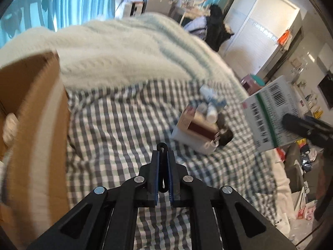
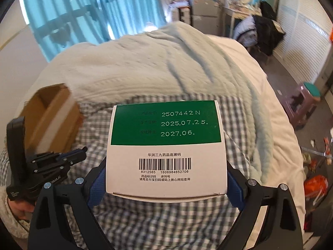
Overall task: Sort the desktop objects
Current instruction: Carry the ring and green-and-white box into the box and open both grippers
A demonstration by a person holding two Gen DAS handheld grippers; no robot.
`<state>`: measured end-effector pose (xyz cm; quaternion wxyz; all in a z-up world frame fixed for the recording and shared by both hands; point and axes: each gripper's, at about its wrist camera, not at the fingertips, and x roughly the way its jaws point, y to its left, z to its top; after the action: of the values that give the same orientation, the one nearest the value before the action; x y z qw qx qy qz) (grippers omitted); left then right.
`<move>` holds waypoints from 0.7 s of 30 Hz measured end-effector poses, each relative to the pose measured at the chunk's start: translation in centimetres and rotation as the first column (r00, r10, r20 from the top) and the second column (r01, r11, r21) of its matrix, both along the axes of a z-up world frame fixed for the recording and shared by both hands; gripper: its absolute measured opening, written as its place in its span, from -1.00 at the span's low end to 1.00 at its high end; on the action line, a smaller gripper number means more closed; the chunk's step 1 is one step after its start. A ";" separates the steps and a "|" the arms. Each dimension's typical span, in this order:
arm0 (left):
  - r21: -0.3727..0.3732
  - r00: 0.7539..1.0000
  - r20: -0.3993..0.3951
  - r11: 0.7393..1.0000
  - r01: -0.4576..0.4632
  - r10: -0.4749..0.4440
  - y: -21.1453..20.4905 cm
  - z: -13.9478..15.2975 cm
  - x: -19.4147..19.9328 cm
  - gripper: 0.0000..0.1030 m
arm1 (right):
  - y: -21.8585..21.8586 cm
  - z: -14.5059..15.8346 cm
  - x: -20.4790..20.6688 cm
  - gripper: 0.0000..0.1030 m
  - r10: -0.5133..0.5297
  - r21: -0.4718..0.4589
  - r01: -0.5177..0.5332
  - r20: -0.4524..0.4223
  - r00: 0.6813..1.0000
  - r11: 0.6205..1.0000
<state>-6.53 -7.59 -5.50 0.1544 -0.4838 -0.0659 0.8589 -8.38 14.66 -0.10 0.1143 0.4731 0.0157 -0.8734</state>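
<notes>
The right gripper [image 2: 166,185] has the green-and-white medicine box [image 2: 165,145] pinched by its sides, up off the checked bedsheet [image 2: 145,218], probably headed for the cardboard box [image 2: 52,120] at the sheet's left edge. The left gripper [image 1: 163,166] is nipped tight on a thin black loop [image 1: 163,146]. Only the left view shows the leftover pile of small bottles and cartons [image 1: 204,120] near the sheet's right edge; only the right view gives the box's date print.

Daylight comes through the blue curtains [image 2: 62,20] at the back, leaving both views bright and soft-shadowed. The left wrist view is smeared by motion blur, worst on the cardboard box [image 1: 31,125]; fisheye bending and dark corners frame both
</notes>
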 end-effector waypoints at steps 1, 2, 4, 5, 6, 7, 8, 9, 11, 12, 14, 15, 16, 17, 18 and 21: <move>0.008 1.000 -0.019 1.000 -0.004 0.004 -0.4 0.9 0.2 -0.86 | -0.9 0.9 0.2 0.81 0.017 0.001 -0.017 -0.016 1.000 1.000; 0.018 0.999 -0.040 1.000 -0.007 0.007 -0.9 2.0 0.4 -0.86 | -1.7 1.6 0.4 0.81 0.032 0.002 -0.032 -0.027 0.999 0.999; 0.036 0.997 -0.069 0.999 -0.019 0.022 -1.9 3.6 0.8 -0.86 | -3.5 3.2 0.6 0.81 0.063 -0.004 -0.063 -0.046 0.997 0.998; 0.052 0.996 -0.081 0.998 -0.030 0.034 -2.7 4.5 0.9 -0.86 | -4.2 3.8 0.6 0.81 0.076 -0.008 -0.077 -0.052 0.996 0.997; 0.069 0.995 -0.089 0.997 -0.040 0.047 -3.4 5.1 1.0 -0.86 | -5.4 4.7 0.5 0.81 0.093 -0.012 -0.094 -0.062 0.994 0.995; 0.089 0.992 -0.101 0.994 -0.060 0.069 -4.4 5.9 1.2 -0.86 | -6.2 5.2 0.5 0.81 0.104 -0.010 -0.105 -0.070 0.992 0.994; 0.101 0.990 -0.114 0.992 -0.074 0.086 -5.3 6.5 1.1 -0.86 | -7.4 6.0 0.5 0.81 0.121 -0.001 -0.122 -0.082 0.989 0.993; 0.110 0.986 -0.129 0.990 -0.091 0.105 -6.1 7.0 1.3 -0.86 | -8.5 6.6 0.5 0.81 0.137 0.007 -0.137 -0.096 0.986 0.991; 0.123 0.975 -0.165 0.984 -0.132 0.151 -8.1 8.2 1.6 -0.86 | -10.4 7.6 0.6 0.81 0.166 0.021 -0.164 -0.114 0.980 0.986; 0.126 0.971 -0.174 0.982 -0.143 0.164 -9.1 8.7 1.7 -0.86 | -11.5 8.1 0.6 0.81 0.182 0.024 -0.180 -0.123 0.976 0.983; 0.137 0.958 -0.195 0.973 -0.185 0.209 -11.3 9.4 2.0 -0.86 | -13.9 8.8 0.7 0.81 0.214 0.025 -0.213 -0.135 0.967 0.977; 0.138 0.954 -0.201 0.970 -0.200 0.225 -12.2 9.6 2.1 -0.86 | -15.3 9.1 0.6 0.81 0.231 0.022 -0.230 -0.138 0.963 0.973; 0.135 0.949 -0.205 0.967 -0.216 0.241 -13.0 9.7 2.2 -0.86 | -16.2 9.2 0.6 0.81 0.242 0.016 -0.243 -0.138 0.960 0.970; 0.129 0.942 -0.209 0.962 -0.241 0.263 -14.2 9.8 2.3 -0.86 | -17.2 9.2 0.7 0.81 0.255 0.010 -0.256 -0.136 0.957 0.967; 0.124 0.935 -0.214 0.957 -0.261 0.283 -15.1 9.8 2.7 -0.86 | -18.6 9.2 0.7 0.81 0.269 0.000 -0.272 -0.132 0.954 0.962; 0.071 0.913 -0.223 0.940 -0.335 0.342 -17.7 9.2 3.2 -0.86 | -21.4 8.8 1.2 0.81 0.305 -0.026 -0.310 -0.123 0.944 0.950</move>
<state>-3.30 -25.32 3.66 0.0176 -0.3588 -0.1435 0.9221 -7.22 -6.69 8.66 0.2585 0.4099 0.0765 -0.8714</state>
